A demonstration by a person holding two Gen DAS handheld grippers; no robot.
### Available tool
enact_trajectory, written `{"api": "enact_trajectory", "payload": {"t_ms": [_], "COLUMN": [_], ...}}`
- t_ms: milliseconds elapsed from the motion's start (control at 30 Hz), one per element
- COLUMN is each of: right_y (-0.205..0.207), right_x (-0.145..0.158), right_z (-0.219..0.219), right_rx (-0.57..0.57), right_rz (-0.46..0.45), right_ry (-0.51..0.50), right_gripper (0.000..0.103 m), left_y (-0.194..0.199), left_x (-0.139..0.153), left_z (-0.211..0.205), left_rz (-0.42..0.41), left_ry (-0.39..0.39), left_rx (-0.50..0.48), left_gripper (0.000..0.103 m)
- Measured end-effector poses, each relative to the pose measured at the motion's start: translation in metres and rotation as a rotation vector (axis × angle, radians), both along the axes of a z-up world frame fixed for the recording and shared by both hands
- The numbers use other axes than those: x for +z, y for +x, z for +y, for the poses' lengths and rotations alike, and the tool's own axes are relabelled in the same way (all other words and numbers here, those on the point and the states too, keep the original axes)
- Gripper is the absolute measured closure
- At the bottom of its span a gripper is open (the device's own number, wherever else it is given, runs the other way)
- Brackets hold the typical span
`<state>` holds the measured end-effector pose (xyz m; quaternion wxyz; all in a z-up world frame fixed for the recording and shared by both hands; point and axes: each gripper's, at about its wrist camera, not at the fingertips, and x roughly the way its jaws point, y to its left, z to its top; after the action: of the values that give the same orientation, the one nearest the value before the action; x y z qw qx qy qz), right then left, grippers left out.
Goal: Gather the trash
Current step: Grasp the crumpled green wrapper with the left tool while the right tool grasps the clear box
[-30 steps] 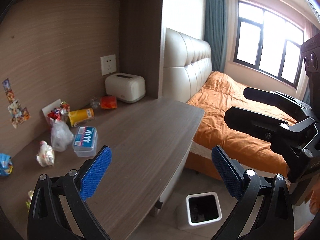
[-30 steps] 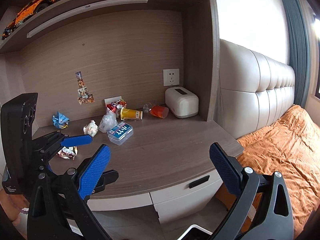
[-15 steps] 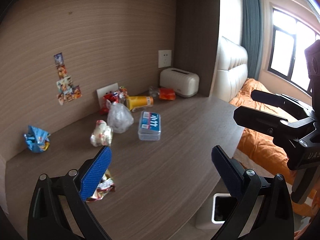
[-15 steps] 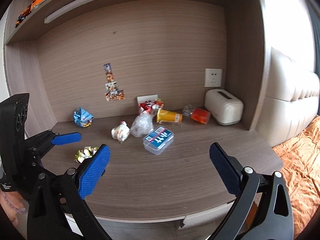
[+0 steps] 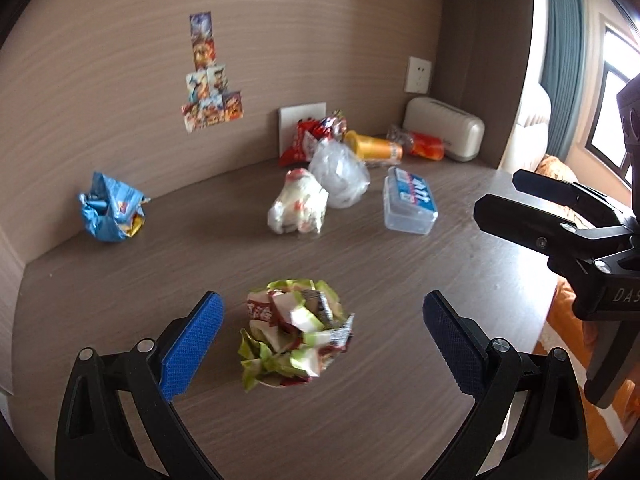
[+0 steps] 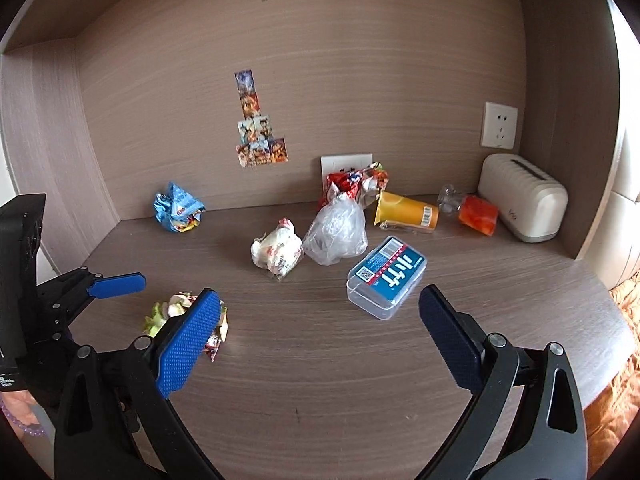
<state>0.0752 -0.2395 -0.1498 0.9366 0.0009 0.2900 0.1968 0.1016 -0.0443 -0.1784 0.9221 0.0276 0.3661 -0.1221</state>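
Between the spread blue pads of the left gripper (image 5: pixel 322 340) a crumpled green and white wrapper (image 5: pixel 294 338) lies on the wooden desk (image 5: pixel 400 400), touching neither pad; the red print on it is too creased to read. The right gripper (image 6: pixel 318 336) is likewise released and grasps nothing, its left pad in front of that same wrapper (image 6: pixel 166 312) in the right wrist view. Farther back, near the middle of the desk, sit a white wrapper ball (image 5: pixel 298 208) with red marks and, touching it, a scrunched clear plastic bag (image 5: pixel 340 172). Just right of these is a clear plastic box (image 6: pixel 386 278) with a blue label bearing white characters, a QR code and a small red and white strip; the words cannot be made out. Against the back wall lie a red snack bag (image 6: pixel 354 184), a yellow cup (image 6: pixel 406 210) on its side with a barcode, and an orange-labelled bottle (image 6: pixel 472 210) beside a white toaster (image 6: pixel 522 202). A crumpled blue bag (image 5: pixel 108 208) sits well apart to the left. Small picture stickers (image 6: pixel 258 130) are stuck on the wall, and a white socket (image 6: pixel 498 126) is above the toaster. "DAS" shows on the right gripper's body in the left wrist view.
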Motion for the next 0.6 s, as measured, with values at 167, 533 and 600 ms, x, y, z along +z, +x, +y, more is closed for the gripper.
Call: {"api": "enact_trajectory", "payload": {"t_ms": [167, 533, 600], "right_y": [0.029, 0.110, 0.120], "right_x": [-0.021, -0.067, -0.070], "right_z": [0.012, 0.019, 0.015], "right_rx": [-0.048, -0.209, -0.239], "right_rz": [0.042, 0.188, 0.217], "right_ry": [-0.029, -0.075, -0.044], "right_gripper": [0.004, 0.004, 0.004], "left_y": [0.022, 0.053, 0.058], "left_x": [-0.018, -0.044, -0.043], "left_z": [0.006, 0.002, -0.001], "left_rz": [0.045, 0.110, 0.105], "left_ry": [0.014, 0.049, 0.053], "left_rx": [0.016, -0.060, -0.080], "left_gripper": [0.005, 0.048, 0.050]}}
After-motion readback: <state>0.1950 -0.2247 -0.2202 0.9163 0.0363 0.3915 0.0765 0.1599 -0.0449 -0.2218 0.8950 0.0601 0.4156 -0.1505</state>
